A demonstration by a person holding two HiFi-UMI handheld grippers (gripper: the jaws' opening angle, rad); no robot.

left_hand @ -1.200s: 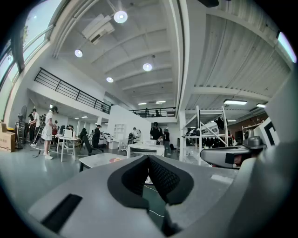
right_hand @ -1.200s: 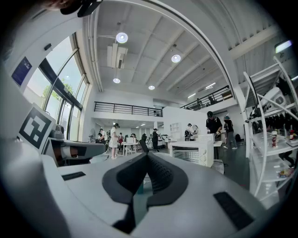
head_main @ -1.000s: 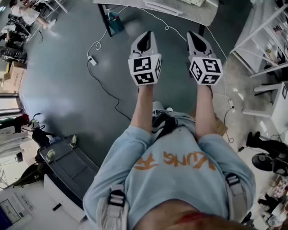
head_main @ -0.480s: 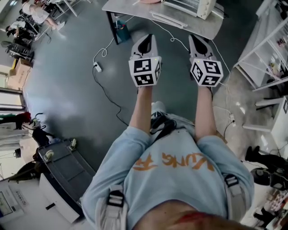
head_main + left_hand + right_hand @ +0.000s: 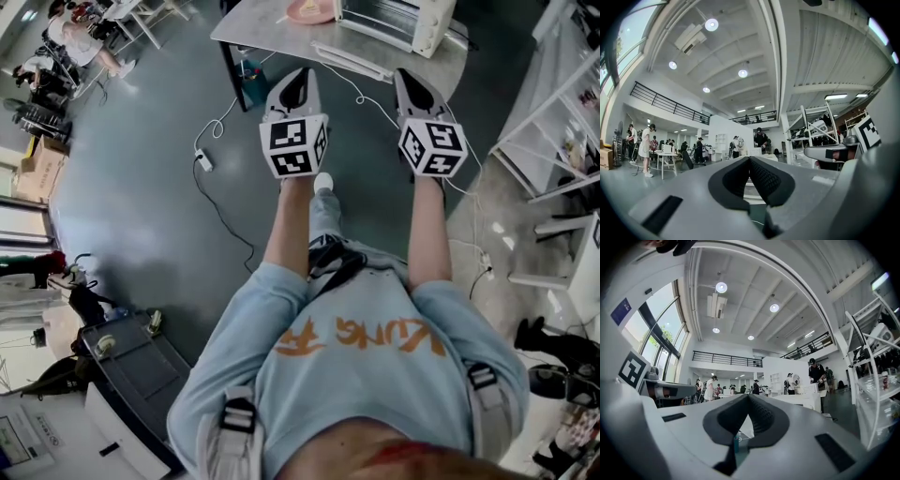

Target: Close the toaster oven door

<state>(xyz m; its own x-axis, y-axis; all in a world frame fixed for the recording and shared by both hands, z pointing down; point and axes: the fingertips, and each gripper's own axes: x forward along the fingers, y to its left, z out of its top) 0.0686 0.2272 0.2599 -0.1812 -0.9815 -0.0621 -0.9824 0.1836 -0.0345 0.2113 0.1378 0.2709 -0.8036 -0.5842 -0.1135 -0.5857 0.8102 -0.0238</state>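
Fingers pressed together on nothing, the left gripper (image 5: 302, 77) and right gripper (image 5: 409, 77) are held out level, side by side. Just ahead of them lies the dropped-open door (image 5: 352, 59), along the desk's (image 5: 253, 33) near edge. Behind it stands the oven (image 5: 398, 17), with a pink plate (image 5: 309, 11) to its left.
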